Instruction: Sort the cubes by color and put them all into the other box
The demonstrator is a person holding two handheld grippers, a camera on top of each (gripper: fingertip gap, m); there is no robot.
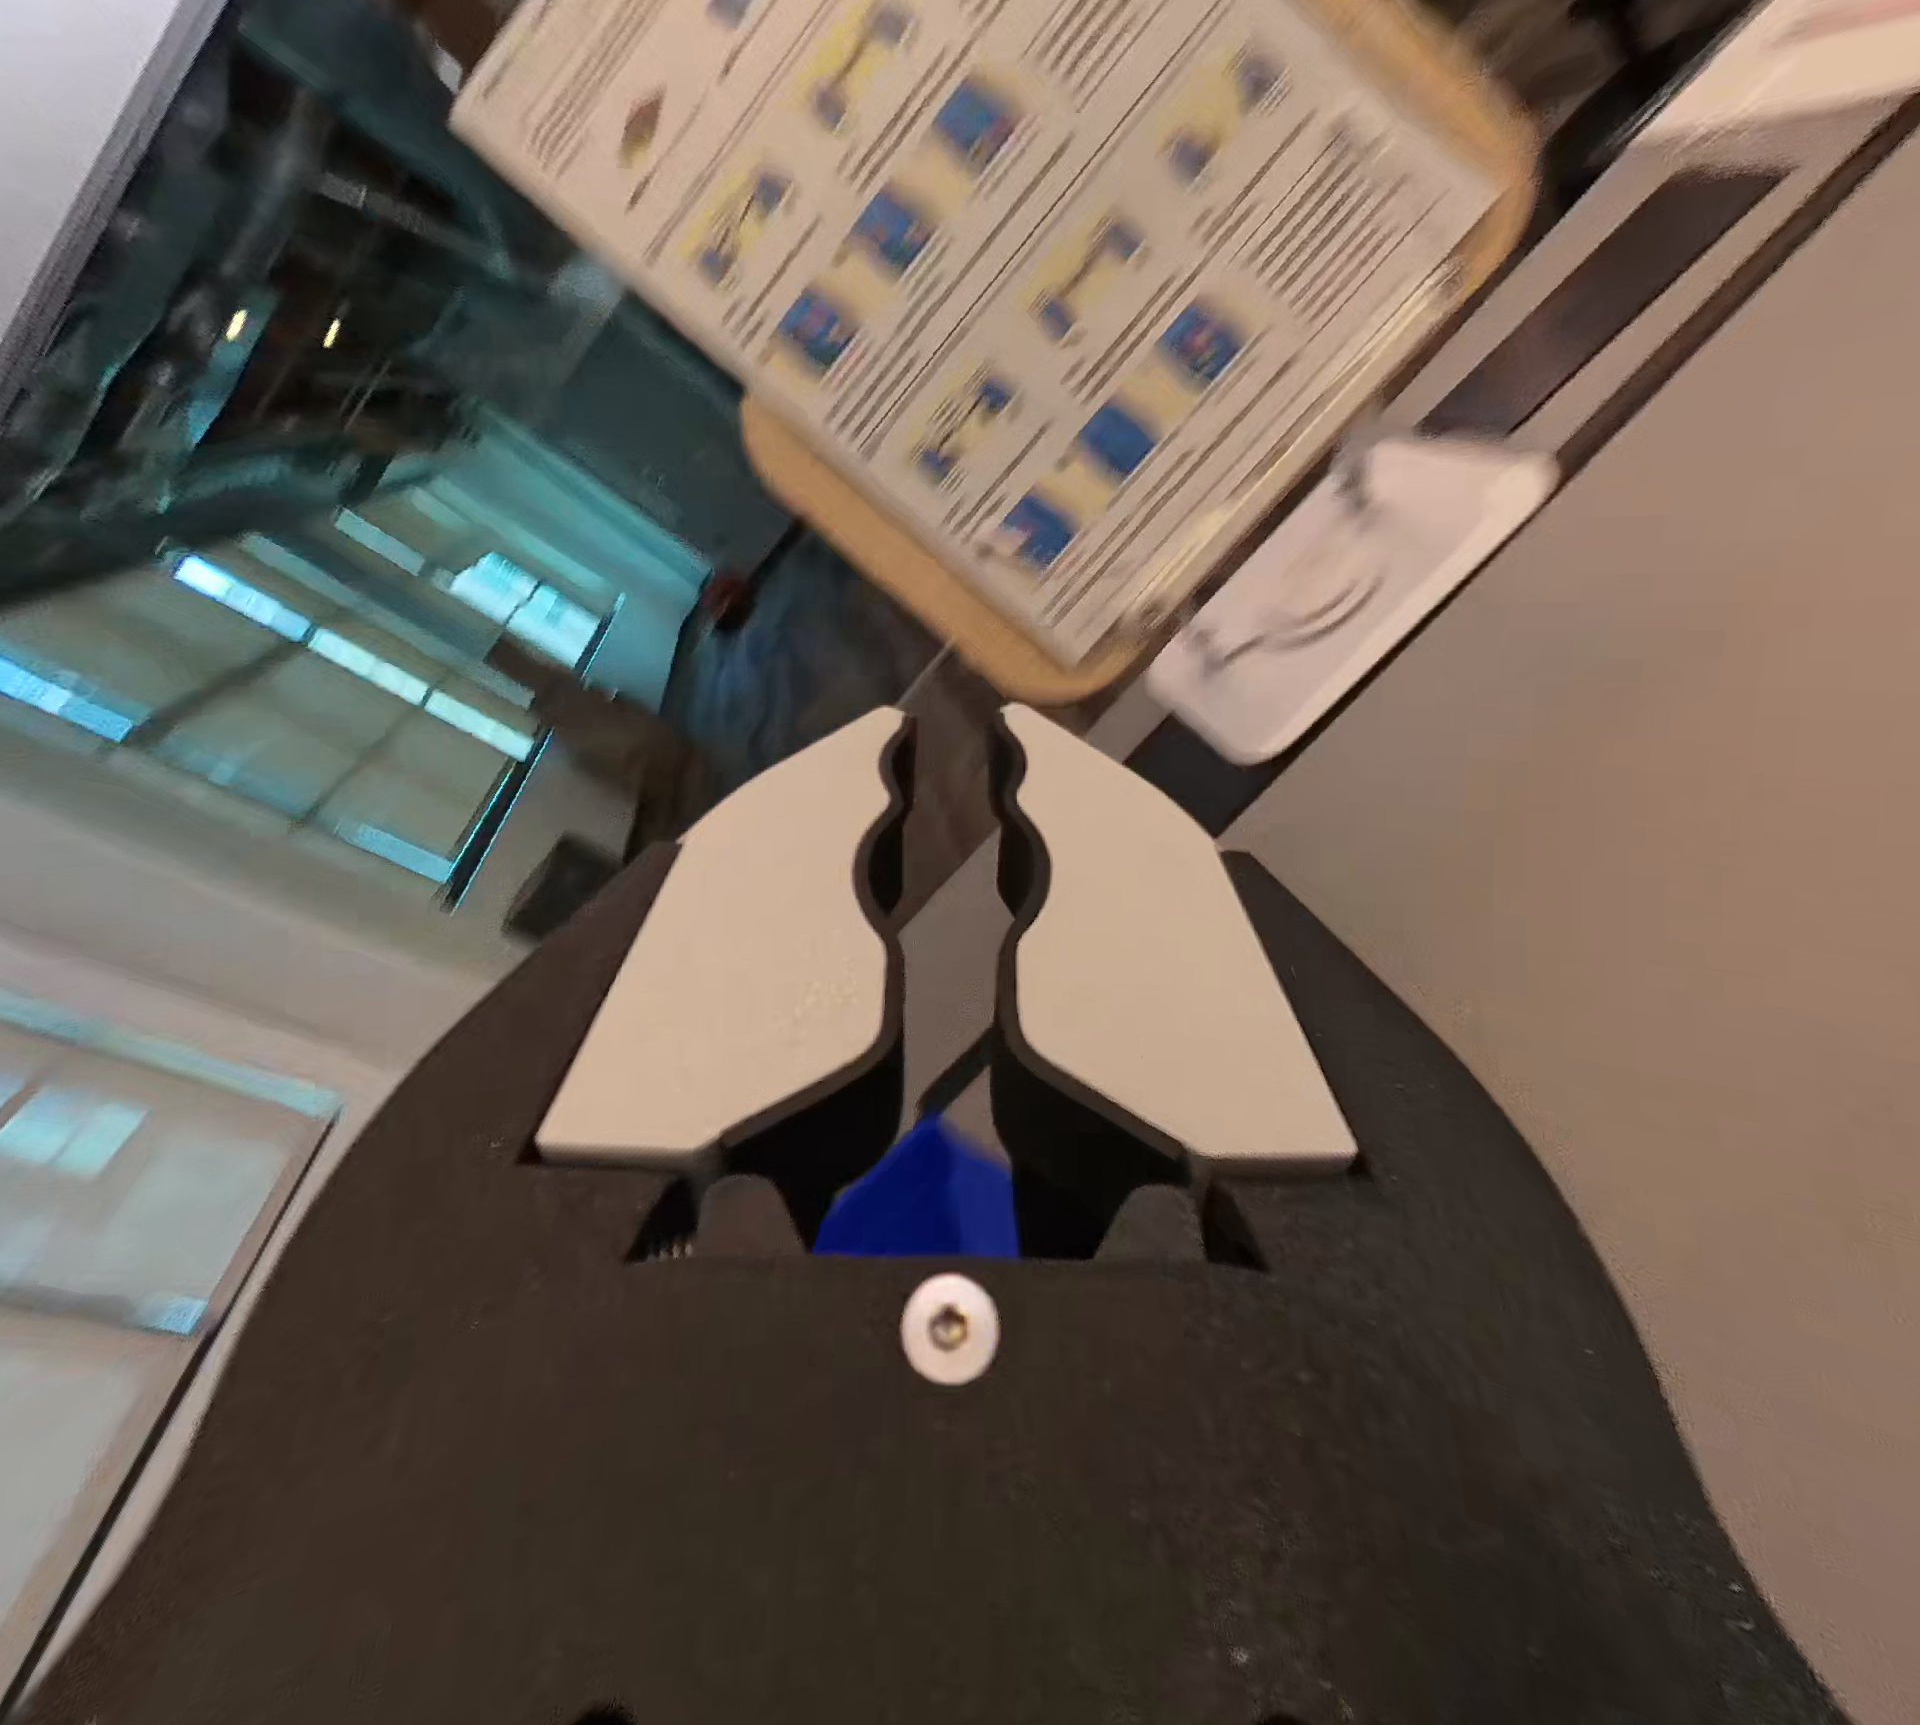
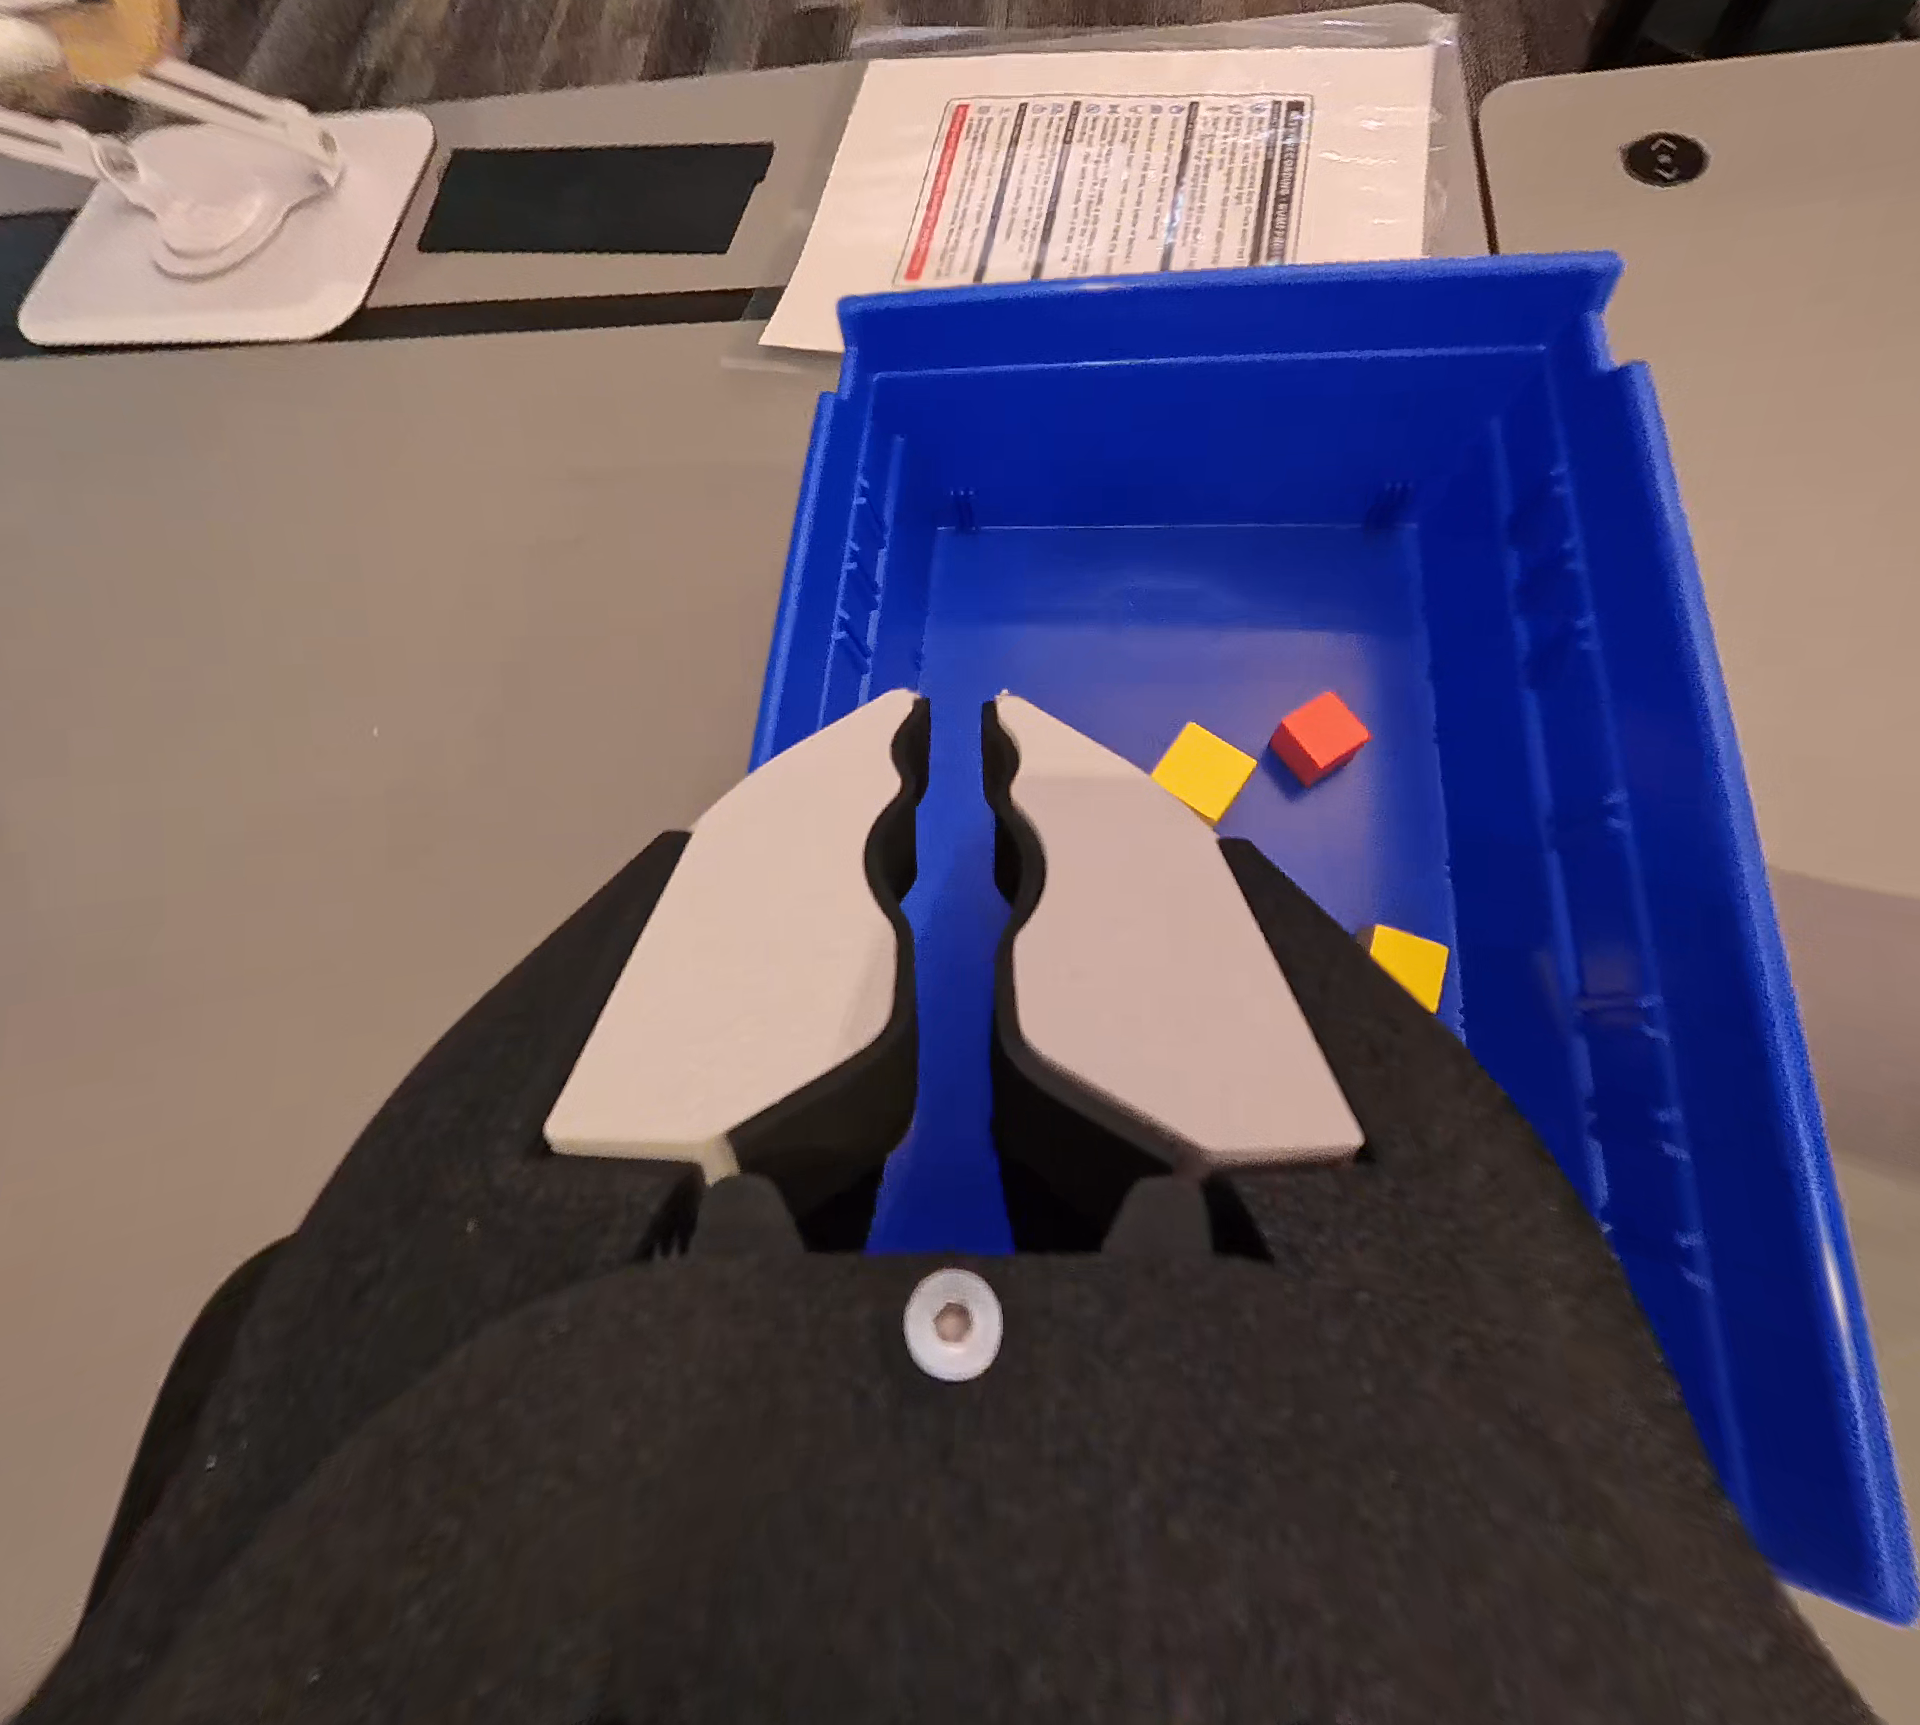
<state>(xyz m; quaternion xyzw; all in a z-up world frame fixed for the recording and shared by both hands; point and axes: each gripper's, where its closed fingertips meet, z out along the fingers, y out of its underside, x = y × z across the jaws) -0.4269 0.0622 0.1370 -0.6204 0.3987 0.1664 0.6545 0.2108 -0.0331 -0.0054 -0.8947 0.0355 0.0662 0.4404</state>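
In the right wrist view a blue box (image 2: 1195, 418) stands on the grey table (image 2: 364, 584). On its floor lie a yellow cube (image 2: 1205, 771), a red cube (image 2: 1320, 735) and a second yellow cube (image 2: 1408, 963) by the right wall. My right gripper (image 2: 951, 704) hovers over the box's left half, left of the cubes, jaws shut to a narrow slit and empty. My left gripper (image 1: 954, 719) is tilted and points away from the table at a blurred stand, jaws nearly together and empty. A blue patch (image 1: 925, 1197) shows under its finger bases. No second box shows.
A printed sheet in a clear sleeve (image 2: 1122, 169) lies behind the box. A white stand base (image 2: 229, 221) and a dark rectangle (image 2: 597, 198) sit at the table's back left. The stand's board with a printed sheet (image 1: 987, 221) fills the left wrist view. Another table (image 2: 1714, 148) adjoins at right.
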